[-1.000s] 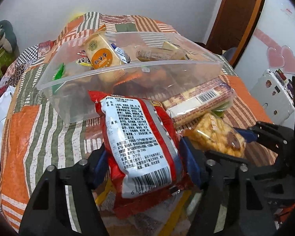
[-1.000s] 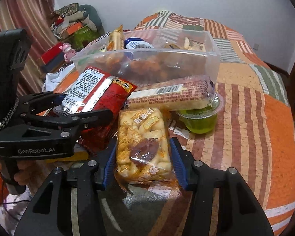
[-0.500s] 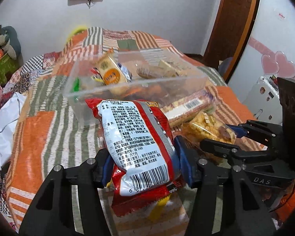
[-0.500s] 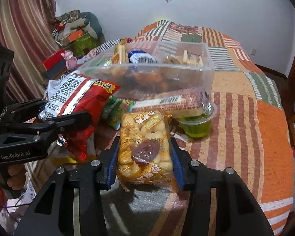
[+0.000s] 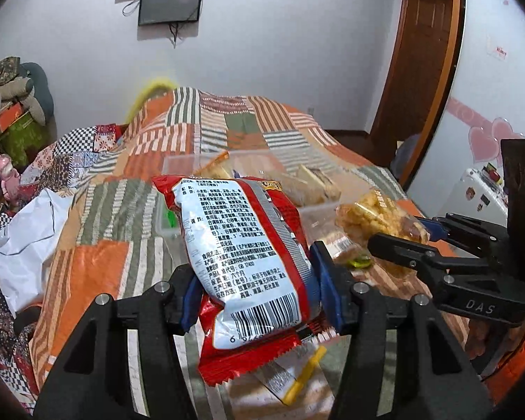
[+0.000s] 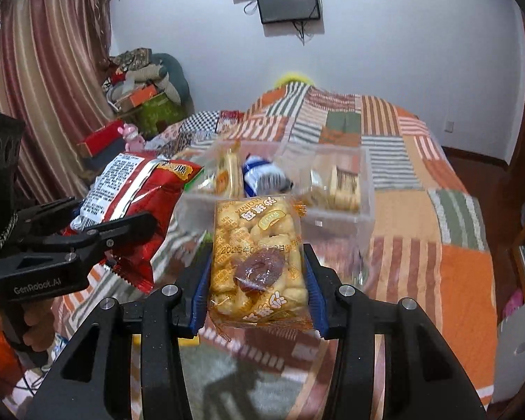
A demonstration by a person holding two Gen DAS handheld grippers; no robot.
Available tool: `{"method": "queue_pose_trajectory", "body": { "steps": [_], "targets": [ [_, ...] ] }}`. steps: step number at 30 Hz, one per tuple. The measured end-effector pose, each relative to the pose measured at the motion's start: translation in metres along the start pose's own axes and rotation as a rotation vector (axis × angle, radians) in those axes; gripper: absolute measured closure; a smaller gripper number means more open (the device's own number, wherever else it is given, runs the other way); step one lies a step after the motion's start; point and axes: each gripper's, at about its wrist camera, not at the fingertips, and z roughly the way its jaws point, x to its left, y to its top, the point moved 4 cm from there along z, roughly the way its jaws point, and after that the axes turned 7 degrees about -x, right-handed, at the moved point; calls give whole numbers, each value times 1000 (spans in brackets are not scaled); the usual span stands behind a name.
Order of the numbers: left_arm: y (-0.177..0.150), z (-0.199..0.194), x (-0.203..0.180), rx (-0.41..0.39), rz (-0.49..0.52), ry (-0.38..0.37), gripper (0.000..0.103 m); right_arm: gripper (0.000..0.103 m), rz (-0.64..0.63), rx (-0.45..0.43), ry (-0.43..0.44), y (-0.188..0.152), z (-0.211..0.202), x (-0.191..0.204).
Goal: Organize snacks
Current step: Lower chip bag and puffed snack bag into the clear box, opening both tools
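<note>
Left wrist view shows the left tool (image 5: 253,292) clamped on a red packet (image 5: 243,262), lifted higher than a second ago, so the clear box (image 5: 206,161) on the bed (image 5: 87,273) now sits lower and farther off. Right wrist view has the right tool (image 6: 257,295) gripping a bag of puffed snacks (image 6: 259,262), likewise raised clear of the quilt. Both are up and short of the box's near wall, so dropping them in looks like the next step.

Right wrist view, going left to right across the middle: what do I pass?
Left gripper → red packet → yellow snack bag → striped quilt.
</note>
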Motion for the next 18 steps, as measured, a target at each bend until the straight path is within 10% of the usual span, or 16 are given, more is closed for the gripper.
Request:
{"method": "queue_pose_trajectory", "body": {
  "steps": [18],
  "targets": [
    [32, 43, 47, -21, -37, 73, 47, 60, -6, -62, -21, 43, 39, 2]
  ]
}}
